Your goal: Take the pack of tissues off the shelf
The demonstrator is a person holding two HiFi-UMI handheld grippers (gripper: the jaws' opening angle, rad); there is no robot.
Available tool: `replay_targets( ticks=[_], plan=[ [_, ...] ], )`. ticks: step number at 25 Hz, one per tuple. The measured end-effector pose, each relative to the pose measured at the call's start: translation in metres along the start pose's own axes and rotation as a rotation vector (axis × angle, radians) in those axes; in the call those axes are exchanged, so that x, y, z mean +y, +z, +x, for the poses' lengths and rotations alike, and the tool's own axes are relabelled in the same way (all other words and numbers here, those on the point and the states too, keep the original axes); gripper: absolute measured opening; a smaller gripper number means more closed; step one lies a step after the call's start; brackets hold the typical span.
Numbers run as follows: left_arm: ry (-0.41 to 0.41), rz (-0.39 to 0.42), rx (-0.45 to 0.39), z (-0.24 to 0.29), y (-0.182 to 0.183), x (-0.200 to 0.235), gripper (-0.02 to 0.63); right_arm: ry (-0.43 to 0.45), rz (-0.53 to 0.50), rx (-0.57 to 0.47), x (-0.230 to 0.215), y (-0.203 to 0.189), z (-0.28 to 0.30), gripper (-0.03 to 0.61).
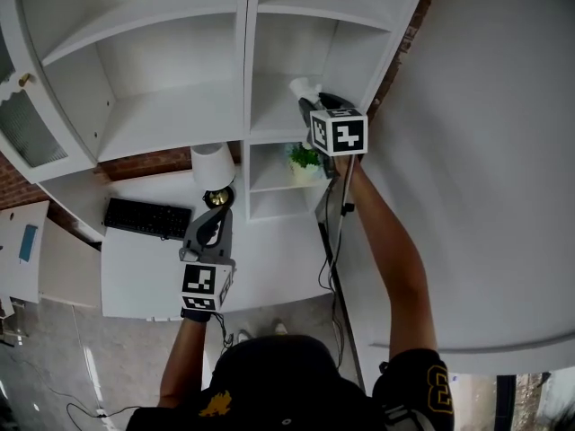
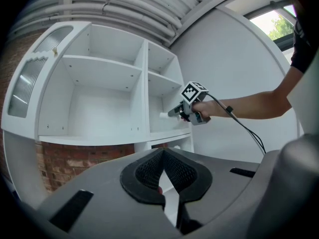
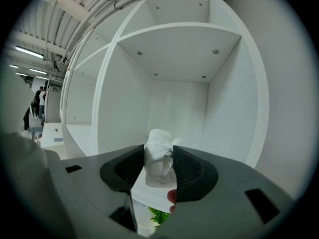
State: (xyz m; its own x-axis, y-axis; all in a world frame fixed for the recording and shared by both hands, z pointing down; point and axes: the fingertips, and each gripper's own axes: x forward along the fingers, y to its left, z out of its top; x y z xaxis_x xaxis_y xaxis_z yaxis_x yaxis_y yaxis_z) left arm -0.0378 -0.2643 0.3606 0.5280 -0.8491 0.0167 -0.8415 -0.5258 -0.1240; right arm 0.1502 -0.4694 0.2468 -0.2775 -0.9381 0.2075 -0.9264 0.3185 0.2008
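White on white: the pack of tissues (image 3: 159,146) matches the shelf unit (image 1: 171,119). The right gripper (image 3: 158,166) is grey with black ribbed pads (image 3: 187,168), its cube (image 1: 339,133) patterned in black-and-white squares. To the left, a red-brown brick wall (image 1: 153,162) and black keyboard (image 1: 146,218); a green plant (image 1: 304,157) sits near.

The left tool (image 2: 162,152), jaws closed and empty, fills the foreground as an outstretched arm (image 2: 249,106) reaches the right tool (image 2: 172,114) into the right-hand compartment of a white shelf unit (image 2: 107,68). Its jaws are on a small white object, apparently the pack of tissues (image 2: 163,116). A cable (image 2: 251,133) trails below the arm.
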Motion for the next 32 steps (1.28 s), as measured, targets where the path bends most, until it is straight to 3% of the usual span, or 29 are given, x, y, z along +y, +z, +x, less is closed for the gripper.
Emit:
replay_targets(
  ticks=[6,16,23,32],
  plan=[
    [0.005,0.015,0.020,-0.002,-0.010,0.003,0.017,0.032,-0.032,-0.037,0.023,-0.002,-0.016,0.184],
    [0.060,0.010,0.059,-0.011,-0.024,0.023,0.017,0.102,0.010,-0.055,0.049,-0.026,-0.034,0.183],
    [0.064,0.015,0.060,-0.008,-0.026,0.020,0.017,0.091,-0.057,-0.081,0.060,-0.035,-0.045,0.183],
    [0.138,0.024,0.059,-0.016,-0.041,0.032,0.017,0.153,-0.039,-0.105,0.089,-0.058,-0.057,0.183]
  ],
)
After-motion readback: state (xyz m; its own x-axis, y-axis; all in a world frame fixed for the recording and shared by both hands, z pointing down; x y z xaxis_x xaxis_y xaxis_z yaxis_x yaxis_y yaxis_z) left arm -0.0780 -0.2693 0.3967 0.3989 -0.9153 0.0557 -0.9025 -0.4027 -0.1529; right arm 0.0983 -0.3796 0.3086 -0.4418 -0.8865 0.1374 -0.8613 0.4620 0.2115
